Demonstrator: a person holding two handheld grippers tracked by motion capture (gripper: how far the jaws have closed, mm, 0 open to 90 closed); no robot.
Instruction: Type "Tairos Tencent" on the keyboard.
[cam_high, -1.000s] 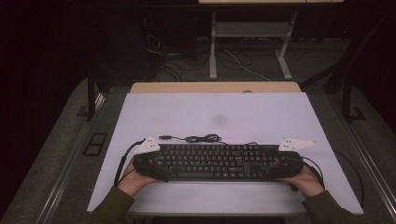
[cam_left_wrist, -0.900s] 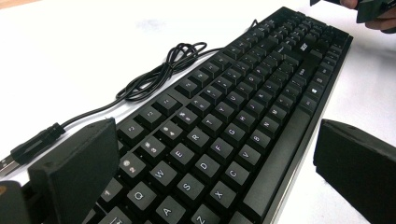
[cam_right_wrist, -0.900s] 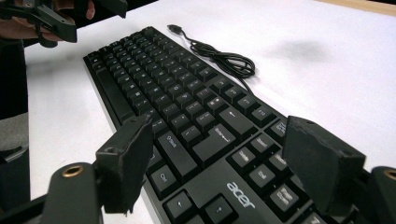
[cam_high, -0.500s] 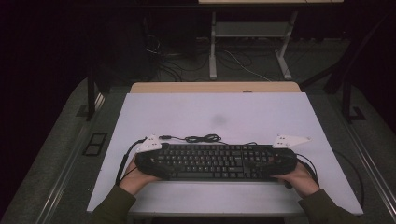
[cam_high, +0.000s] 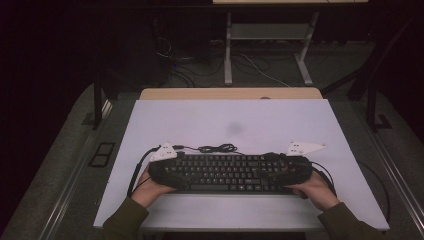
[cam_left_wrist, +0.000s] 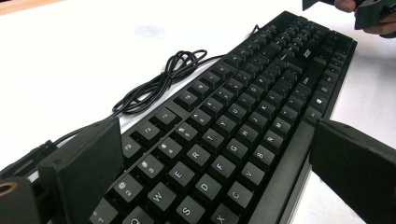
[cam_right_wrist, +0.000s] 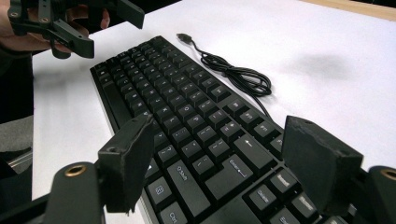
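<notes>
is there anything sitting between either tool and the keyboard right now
Nothing visible. The left tool and the right tool each already straddle an end of the keyboard, jaws open. The keyboard's coiled cable lies on the table behind it, clear of both tools.

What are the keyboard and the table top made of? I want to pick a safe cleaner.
The keyboard looks like black matte plastic: moulded keys with printed white letters and a dull sheen. Its cable seems rubber-coated, bending in soft loops. The table top is a smooth, pale, matte sheet, perhaps laminate over a wood-coloured board at the far edge.
</notes>
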